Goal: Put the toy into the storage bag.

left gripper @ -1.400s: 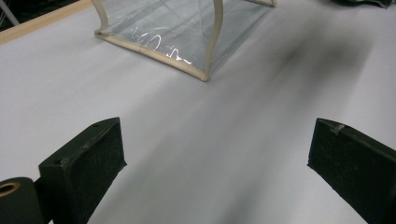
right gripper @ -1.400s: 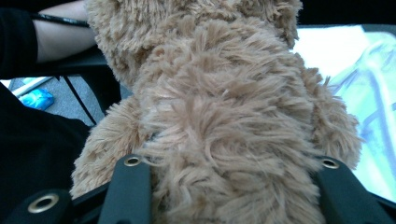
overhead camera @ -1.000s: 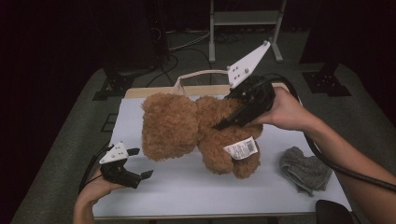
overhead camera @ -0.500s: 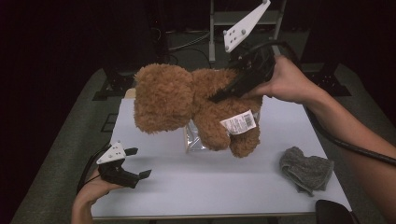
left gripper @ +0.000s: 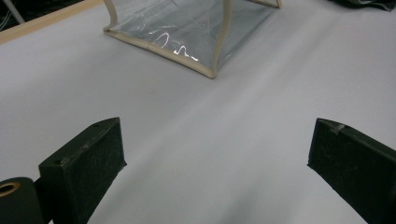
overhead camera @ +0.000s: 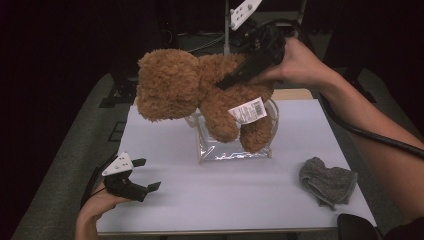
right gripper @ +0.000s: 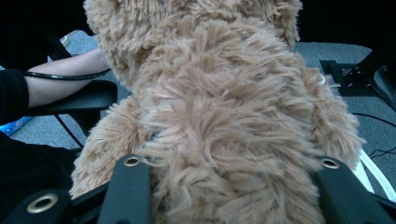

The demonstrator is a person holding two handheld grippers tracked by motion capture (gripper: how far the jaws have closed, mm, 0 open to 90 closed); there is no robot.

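Fingers of right gripper (overhead camera: 235,80) clamp teddy bear (overhead camera: 200,95) above clear bag (overhead camera: 232,142); left gripper (overhead camera: 145,175) fingers apart.

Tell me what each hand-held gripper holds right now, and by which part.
The right hand-held gripper clamps the teddy bear around its body. The left hand-held gripper holds nothing.

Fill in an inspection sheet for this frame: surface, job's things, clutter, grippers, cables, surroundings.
Surface: white table top, mostly bare.
Job's things: teddy bear held in the air above the clear bag, which stands on the table.
Clutter: grey cloth near the right edge.
Grippers: right gripper shut on the bear's body; left gripper open, low over the table.
Cables: black cable along the right forearm.
Surroundings: dark floor, metal stand behind.
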